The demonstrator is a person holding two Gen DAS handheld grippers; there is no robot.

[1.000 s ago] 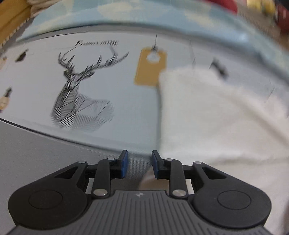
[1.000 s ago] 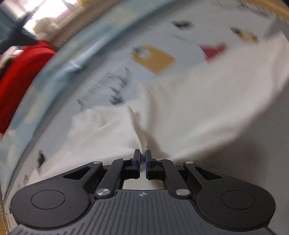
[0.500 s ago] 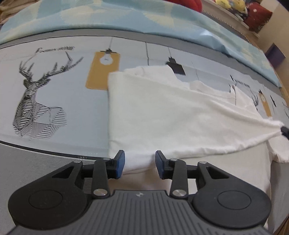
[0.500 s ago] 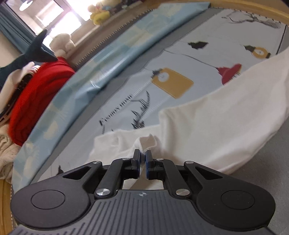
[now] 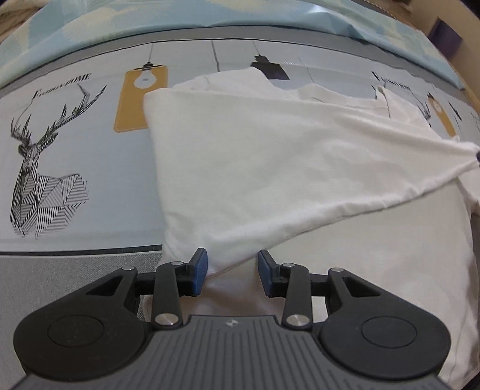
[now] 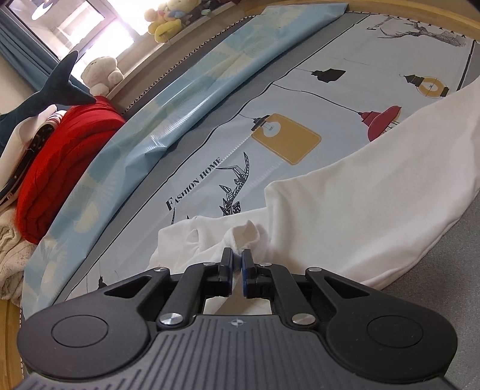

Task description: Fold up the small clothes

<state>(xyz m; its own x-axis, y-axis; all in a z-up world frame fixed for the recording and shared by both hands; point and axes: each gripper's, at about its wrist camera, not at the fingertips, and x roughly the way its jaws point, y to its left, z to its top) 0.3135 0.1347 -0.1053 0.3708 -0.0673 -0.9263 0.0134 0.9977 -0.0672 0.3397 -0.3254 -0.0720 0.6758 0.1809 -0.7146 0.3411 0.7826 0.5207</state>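
A small white garment [image 5: 270, 168] lies on the printed bedsheet [image 5: 75, 144], one flap of it stretched taut toward the right edge of the left wrist view. My left gripper [image 5: 232, 267] points down over the flap's near corner. Its jaws stand apart with that corner between them, and the pads do not press on it. In the right wrist view the garment [image 6: 360, 210] spreads to the right, and my right gripper [image 6: 237, 264] is shut on a bunched pinch of its white cloth, holding it slightly raised.
A light blue quilt [image 6: 156, 120] runs along the far side of the sheet. Beyond it sit a folded red blanket [image 6: 60, 168], a shark plush [image 6: 54, 90] and other soft toys [image 6: 165, 18] by the window. Grey sheet border [image 5: 75, 279] lies near my left gripper.
My left gripper has moved from beside the deer print to over the garment's near corner, and its jaws have widened a little. The right gripper keeps its pinch on the cloth.
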